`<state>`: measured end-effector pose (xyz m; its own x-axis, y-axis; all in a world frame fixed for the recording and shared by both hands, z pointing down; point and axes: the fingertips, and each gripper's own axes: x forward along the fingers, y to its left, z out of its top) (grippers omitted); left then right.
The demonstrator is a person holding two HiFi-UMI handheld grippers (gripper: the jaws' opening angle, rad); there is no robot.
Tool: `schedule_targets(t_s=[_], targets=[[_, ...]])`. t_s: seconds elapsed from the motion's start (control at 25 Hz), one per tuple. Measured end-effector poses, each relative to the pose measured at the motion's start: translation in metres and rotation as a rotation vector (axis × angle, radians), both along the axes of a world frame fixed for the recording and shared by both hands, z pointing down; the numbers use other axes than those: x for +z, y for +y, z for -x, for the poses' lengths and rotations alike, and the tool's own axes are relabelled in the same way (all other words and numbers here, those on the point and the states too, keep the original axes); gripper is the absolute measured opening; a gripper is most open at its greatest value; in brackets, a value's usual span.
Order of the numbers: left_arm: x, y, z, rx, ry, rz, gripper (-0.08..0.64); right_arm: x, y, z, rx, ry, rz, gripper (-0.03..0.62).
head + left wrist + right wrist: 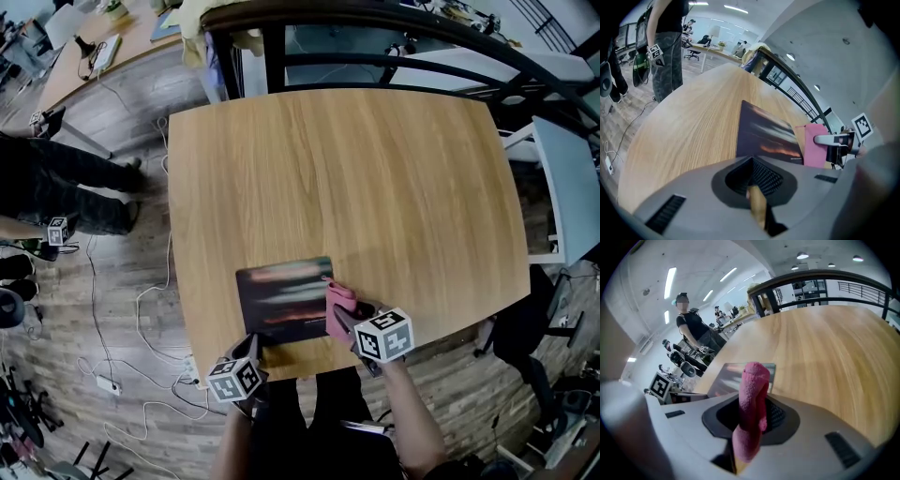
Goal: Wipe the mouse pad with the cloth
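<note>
Right gripper view: the right gripper [751, 425] is clamped on a pink cloth [753, 385], whose lower end is buried between the jaws. The left gripper [757, 197] is closed, with nothing seen in it. Its body hides the near edge of the mouse pad [764, 133]. The pad lies near the front edge of the table [375, 187], with the cloth at its right edge. The pad's print is blurred.
</note>
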<state>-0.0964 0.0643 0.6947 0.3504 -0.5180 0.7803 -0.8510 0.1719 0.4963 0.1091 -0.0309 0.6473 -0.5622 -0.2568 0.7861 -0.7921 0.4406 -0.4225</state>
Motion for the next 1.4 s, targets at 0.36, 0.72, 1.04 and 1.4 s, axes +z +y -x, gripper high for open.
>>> schedule_targets(t_s=[0.36, 0.72, 1.04, 1.4], targets=[[-0.012, 0.008, 0.02, -0.011, 0.029, -0.024, 0.023, -0.004, 0.057, 0.141, -0.175, -0.171, 0.075, 0.095], [-0.006, 0.006, 0.011, 0.026, 0.095, -0.009, 0.023, 0.034, 0.074, 0.188, -0.22, -0.172, 0.179, 0.095], [-0.001, 0.004, 0.009, 0.028, 0.096, -0.002, 0.023, 0.046, 0.075, 0.179, -0.225, -0.11, 0.17, 0.095], [0.001, 0.005, 0.011, 0.021, 0.084, 0.025, 0.023, 0.048, 0.072, 0.16, -0.223, -0.077, 0.157, 0.095]])
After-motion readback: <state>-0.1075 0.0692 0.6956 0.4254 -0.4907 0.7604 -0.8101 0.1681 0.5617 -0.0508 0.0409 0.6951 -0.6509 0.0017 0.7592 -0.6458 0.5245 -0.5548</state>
